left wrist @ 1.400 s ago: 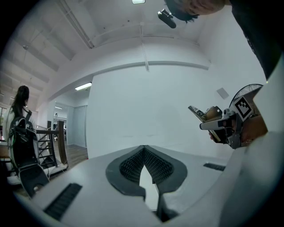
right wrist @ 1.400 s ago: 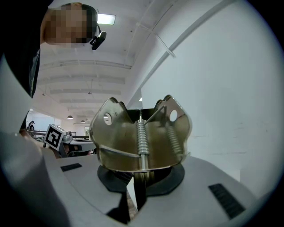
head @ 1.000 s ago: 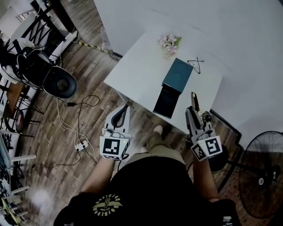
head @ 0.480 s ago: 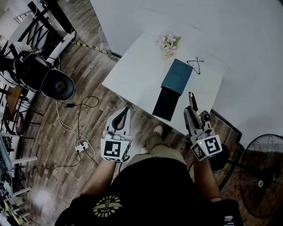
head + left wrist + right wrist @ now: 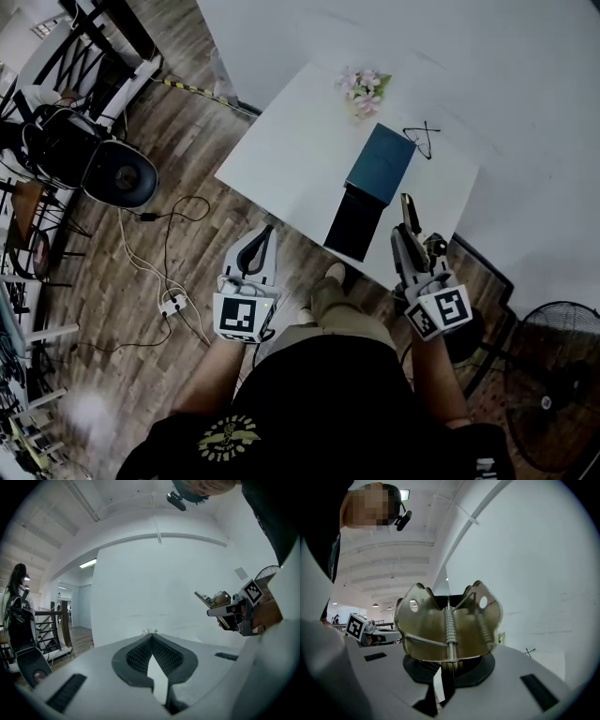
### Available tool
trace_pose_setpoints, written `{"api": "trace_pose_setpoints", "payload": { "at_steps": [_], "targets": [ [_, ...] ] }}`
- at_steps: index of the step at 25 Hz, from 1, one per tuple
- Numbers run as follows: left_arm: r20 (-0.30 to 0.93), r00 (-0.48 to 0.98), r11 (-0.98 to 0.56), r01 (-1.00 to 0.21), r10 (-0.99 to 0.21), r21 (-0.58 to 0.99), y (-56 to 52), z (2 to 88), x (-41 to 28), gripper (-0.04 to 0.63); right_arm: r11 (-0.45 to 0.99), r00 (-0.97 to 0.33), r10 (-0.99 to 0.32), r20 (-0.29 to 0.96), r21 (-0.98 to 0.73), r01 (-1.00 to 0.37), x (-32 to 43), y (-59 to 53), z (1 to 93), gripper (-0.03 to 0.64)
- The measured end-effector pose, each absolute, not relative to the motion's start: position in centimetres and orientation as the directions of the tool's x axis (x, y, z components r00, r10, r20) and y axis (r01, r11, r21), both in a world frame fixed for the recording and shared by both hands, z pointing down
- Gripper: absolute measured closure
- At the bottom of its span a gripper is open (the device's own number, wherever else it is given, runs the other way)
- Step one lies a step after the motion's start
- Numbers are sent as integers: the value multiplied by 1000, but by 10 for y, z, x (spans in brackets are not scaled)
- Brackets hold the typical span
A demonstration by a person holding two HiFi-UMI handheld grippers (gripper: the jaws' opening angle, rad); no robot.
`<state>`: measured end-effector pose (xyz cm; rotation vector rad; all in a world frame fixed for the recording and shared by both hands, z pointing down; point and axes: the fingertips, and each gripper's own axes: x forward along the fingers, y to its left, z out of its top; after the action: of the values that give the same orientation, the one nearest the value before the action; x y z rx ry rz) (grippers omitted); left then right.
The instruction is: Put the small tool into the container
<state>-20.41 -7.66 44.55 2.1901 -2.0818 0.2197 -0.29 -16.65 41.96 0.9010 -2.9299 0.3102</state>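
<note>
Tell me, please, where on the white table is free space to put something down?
The widest bare patch is the table's left half, between its left edge and the open box. A narrower strip lies right of the box, nearer than the glasses. Around the flowers, box and glasses it is crowded.

Right tool (image 5: 443, 666) clamped on base of metal spring clip (image 5: 425, 630), clip upright; white wall (image 5: 543, 573) behind.

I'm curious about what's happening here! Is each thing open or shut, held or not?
Left tool: shut, holding nothing.
Right tool: shut on the metal spring clip.
Metal spring clip: held in the air, not in the box.
Teal box: lying open on the white table.
</note>
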Motion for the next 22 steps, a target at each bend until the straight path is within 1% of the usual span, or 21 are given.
{"api": "trace_pose_setpoints", "payload": {
  "at_steps": [13,19,22],
  "targets": [
    [209,85,-89,-996,-974,-8,-140,468,-202,589,794,-821,-550,154,-209,-571,-8,-216,450,575],
    [222,131,-136,-991,-966,-7,-185,469,-196,589,775,-809,-564,164,-233,-587,-9,-250,460,575],
    [204,156,-162,-987,-966,-12,-209,462,-191,589,765,-804,-571,164,-248,-594,-9,-266,461,575]
  ]
}}
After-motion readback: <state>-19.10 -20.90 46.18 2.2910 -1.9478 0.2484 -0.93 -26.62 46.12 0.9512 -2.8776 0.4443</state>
